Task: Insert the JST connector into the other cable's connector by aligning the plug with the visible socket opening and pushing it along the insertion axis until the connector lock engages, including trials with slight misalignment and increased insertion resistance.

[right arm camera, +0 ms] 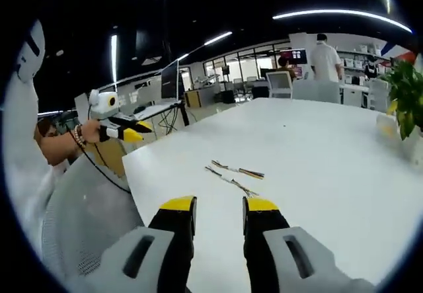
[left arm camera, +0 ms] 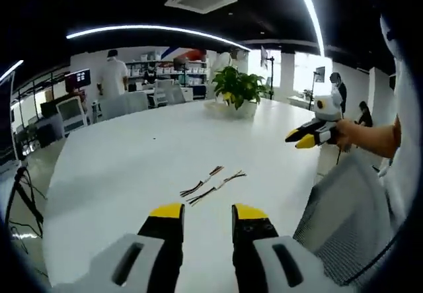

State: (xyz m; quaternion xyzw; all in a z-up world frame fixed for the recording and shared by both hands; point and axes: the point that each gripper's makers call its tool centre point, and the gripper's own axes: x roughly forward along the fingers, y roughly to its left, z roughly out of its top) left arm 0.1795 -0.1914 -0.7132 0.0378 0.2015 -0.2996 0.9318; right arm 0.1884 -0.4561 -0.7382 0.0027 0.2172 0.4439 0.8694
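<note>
both claws, left claw (left arm camera: 206,213) and right claw (right arm camera: 219,207), are hovering open and empty, with the two cables (left arm camera: 213,184) lying apart on the bench (left arm camera: 119,167) just ahead, so each should be closing squarely behind one connector.

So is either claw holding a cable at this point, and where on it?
Nothing is held. Both cables lie loose on the white table, and the left claw and right claw are open above it.

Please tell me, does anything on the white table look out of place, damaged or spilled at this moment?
Nothing stands out. The two cables lie side by side, unmated, on the white table, ahead of the left gripper and the right gripper, whose jaws stand open and empty. The potted plant stands upright at the far edge. No spill shows.
</note>
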